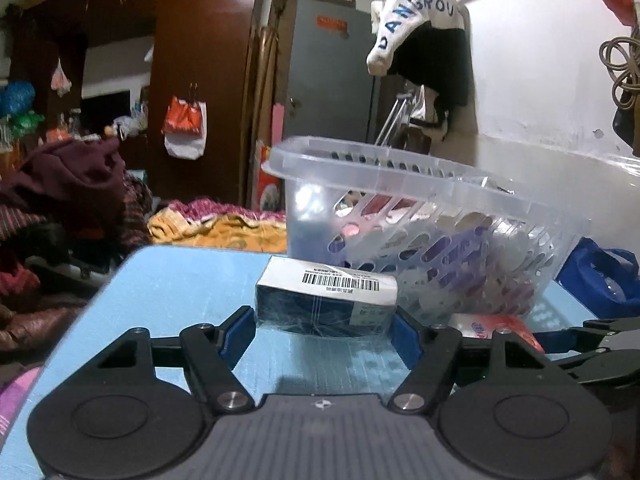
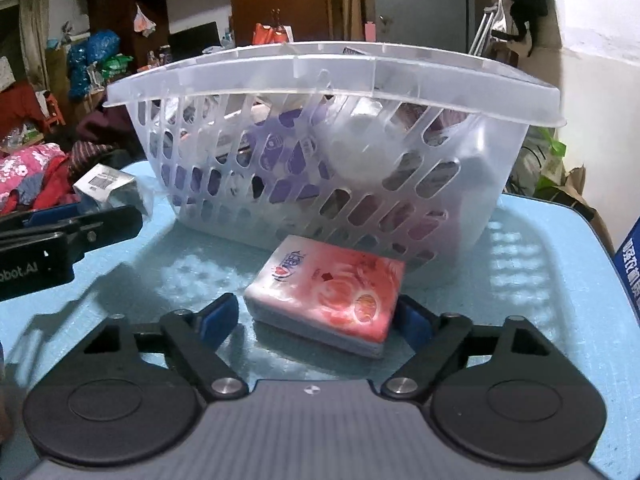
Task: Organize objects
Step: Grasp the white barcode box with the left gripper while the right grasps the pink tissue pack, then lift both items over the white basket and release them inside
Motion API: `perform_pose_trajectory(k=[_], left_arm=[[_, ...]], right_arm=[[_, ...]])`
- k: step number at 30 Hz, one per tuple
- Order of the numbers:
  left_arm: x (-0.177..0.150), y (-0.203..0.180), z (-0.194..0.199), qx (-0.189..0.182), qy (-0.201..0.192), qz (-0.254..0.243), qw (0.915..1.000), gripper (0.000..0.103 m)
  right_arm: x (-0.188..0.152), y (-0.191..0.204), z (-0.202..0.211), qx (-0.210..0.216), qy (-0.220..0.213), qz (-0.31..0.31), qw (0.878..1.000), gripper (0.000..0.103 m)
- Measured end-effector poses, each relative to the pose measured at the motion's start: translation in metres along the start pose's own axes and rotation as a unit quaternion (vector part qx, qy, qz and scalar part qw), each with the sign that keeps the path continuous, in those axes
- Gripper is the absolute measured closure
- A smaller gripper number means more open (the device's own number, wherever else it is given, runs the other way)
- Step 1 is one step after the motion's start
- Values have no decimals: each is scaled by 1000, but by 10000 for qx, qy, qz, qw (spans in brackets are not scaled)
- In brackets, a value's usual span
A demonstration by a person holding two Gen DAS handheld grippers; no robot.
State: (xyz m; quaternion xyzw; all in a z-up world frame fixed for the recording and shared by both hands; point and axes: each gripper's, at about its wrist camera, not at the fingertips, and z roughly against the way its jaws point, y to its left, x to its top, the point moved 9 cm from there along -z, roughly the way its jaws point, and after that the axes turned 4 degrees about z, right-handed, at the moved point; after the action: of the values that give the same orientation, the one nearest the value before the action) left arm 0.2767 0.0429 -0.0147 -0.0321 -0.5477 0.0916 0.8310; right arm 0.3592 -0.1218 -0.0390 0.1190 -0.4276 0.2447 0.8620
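**Two packs bracketed, basket just ahead**

Left hand-held gripper (image 1: 325, 330): jaws spread around the dark box (image 1: 326, 300) with the barcode label; both blue pads look pressed to its ends, though a firm clamp cannot be confirmed. Box sits on the light-blue worktop (image 1: 168, 292), just in front of the clear slotted basket (image 1: 420, 216).

Right hand-held gripper (image 2: 318, 318): jaws wide, straddling the pink tissue pack (image 2: 326, 298). Right pad touches the pack; left pad stands apart, so nothing is held yet. Pack lies flat, near the basket wall.

Risks (judgement): shiny film on the box could let it slip on lifting; one-sided contact could skew the soft pack as the jaws close. The basket rim overhangs outward toward both grippers, so a straight forward lift may catch it.

Room: basket already well filled; the left gripper's arm sits close beside the right one's path. Worktop's rounded left edge is near the box.
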Motion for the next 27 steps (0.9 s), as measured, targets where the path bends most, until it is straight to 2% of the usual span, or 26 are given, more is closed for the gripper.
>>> perform_pose_trajectory(k=[3, 13, 18, 24, 27], left_arm=[[2, -3, 5, 91, -205, -89, 9997, 28], [11, -2, 20, 238, -662, -184, 9974, 28], [22, -9, 36, 144, -776, -191, 9967, 28], [50, -27, 66, 160, -1139, -508, 9921, 28], [61, -32, 71, 146, -1198, -591, 9909, 28]], right_arm=[[-2, 0, 9, 264, -183, -42, 9995, 23], [-7, -4, 54, 235, -893, 55, 9957, 23], [6, -3, 77, 252, -1258, 81, 9917, 23], [35, 5, 116, 198, -1792, 283, 9832, 23], [50, 2, 121, 113, -1886, 355, 9813, 23]])
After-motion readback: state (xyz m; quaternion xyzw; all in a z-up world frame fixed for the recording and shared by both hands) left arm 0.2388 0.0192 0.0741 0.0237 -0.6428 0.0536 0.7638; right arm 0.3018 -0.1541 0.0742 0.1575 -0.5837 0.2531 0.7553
